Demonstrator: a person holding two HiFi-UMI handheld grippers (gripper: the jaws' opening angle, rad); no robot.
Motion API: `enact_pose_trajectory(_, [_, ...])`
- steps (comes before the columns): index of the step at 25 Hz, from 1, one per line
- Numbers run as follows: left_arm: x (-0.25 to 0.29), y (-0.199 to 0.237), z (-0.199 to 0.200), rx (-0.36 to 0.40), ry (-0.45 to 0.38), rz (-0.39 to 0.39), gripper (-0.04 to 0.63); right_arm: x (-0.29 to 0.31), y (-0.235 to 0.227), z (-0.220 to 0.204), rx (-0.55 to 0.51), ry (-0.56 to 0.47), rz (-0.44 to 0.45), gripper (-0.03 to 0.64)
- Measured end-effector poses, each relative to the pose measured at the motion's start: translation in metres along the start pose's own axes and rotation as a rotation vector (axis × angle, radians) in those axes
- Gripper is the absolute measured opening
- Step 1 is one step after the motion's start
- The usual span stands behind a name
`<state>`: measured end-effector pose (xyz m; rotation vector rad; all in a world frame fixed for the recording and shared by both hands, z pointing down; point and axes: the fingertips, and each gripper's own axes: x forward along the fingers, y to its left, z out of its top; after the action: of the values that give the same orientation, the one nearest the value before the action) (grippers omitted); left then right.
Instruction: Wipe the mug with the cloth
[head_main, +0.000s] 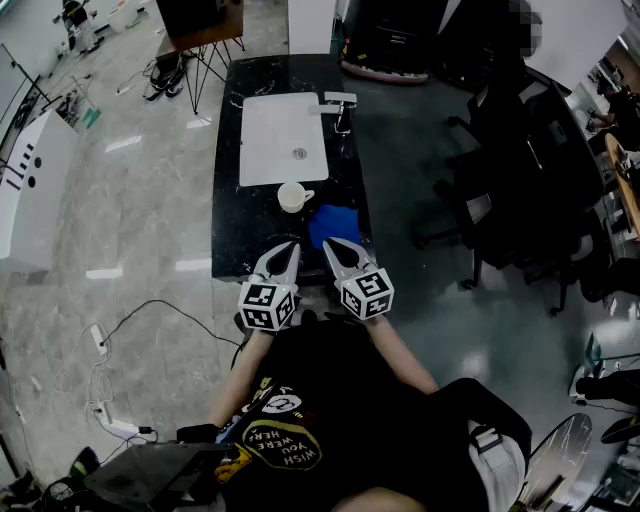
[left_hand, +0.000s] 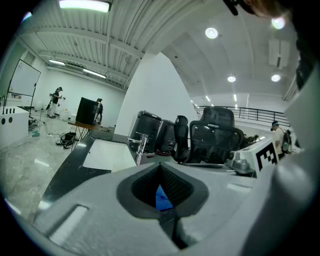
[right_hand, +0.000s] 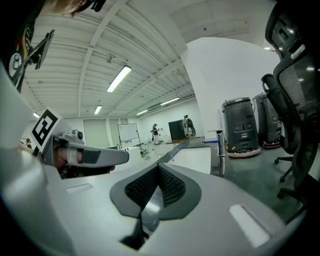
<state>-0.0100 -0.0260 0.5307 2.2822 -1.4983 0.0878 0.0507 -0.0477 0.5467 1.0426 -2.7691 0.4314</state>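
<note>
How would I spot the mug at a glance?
Look at the long dark counter with the white sink set in it. At the sink's near edge stands the mug, left of a blue cloth: the only small, round, white thing with a handle.

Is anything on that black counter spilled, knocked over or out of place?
Nothing stands out. The white mug stands upright on the counter near the sink, and the blue cloth lies beside it.

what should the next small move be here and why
Probably open the right gripper and ease it forward onto the blue cloth: its jaws are shut and empty, the cloth lies on the counter just ahead of it, and the mug stands untouched beside the cloth.
</note>
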Motion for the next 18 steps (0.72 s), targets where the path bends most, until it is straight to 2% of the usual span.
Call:
enact_pose_trajectory(15, [0.009,0.008,0.001,-0.02,0.003,0.006,0.005,-0.001,-0.015,-0.004,-0.001,0.012,-0.015,0.002])
enact_pose_trajectory(18, [0.01,0.014,-0.002,-0.036,-0.002,0.007,0.003,-0.001,-0.025,-0.012,0.03,0.029,-0.032,0.002])
